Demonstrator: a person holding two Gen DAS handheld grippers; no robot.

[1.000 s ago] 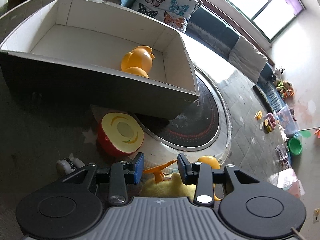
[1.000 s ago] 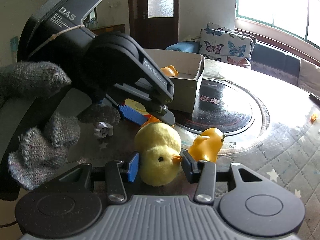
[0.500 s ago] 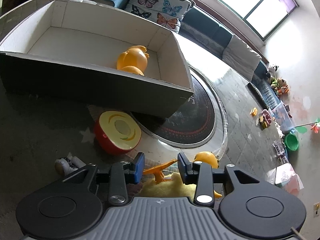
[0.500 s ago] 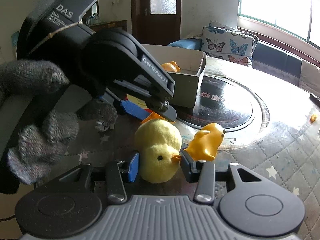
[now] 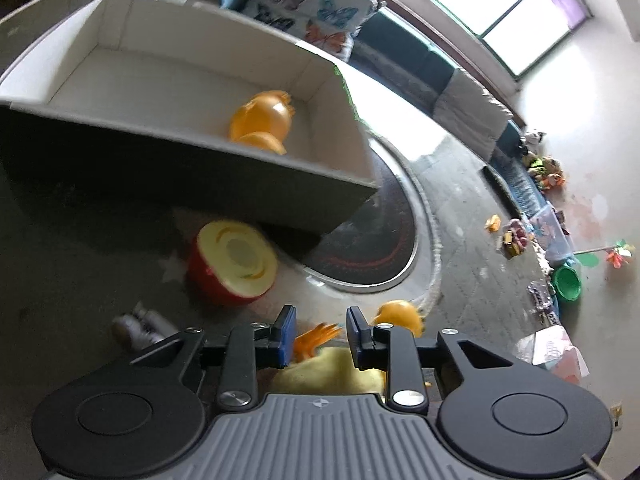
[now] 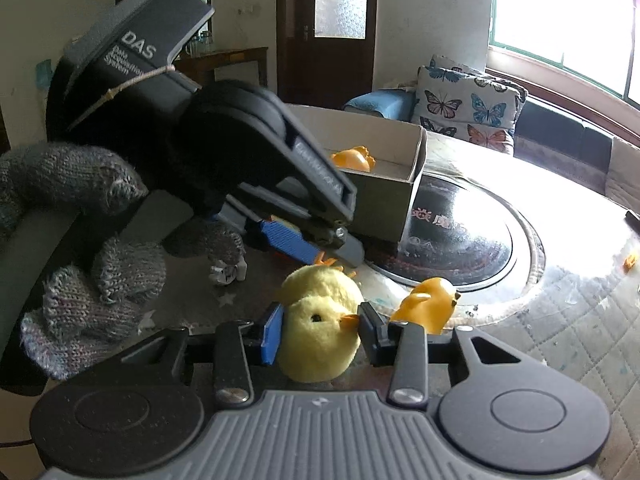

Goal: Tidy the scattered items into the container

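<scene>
A yellow plush duck (image 6: 320, 332) lies on the table between both grippers. My right gripper (image 6: 320, 334) has its jaws closing on the duck's head, one pad against its side and the other at its beak. My left gripper (image 5: 320, 334) is shut on the plush duck's orange feet (image 5: 316, 340); from the right wrist view this left gripper (image 6: 332, 250) reaches in over the feet (image 6: 328, 262). The open cardboard box (image 5: 200, 168) stands behind, with an orange rubber duck (image 5: 262, 120) inside. A small orange duck (image 6: 430, 306) sits just right of the plush.
A red half-apple toy (image 5: 232, 264) lies in front of the box, beside a small silver-white object (image 5: 140, 326). A grey knitted glove (image 6: 80, 240) holds the left gripper. A round black hotplate (image 6: 460, 236) is set into the table. Butterfly cushions and a sofa lie beyond.
The left jaws have closed in on the plush duck's orange feet. The right jaws have narrowed a little on its head. Neither hand has shifted noticeably.
</scene>
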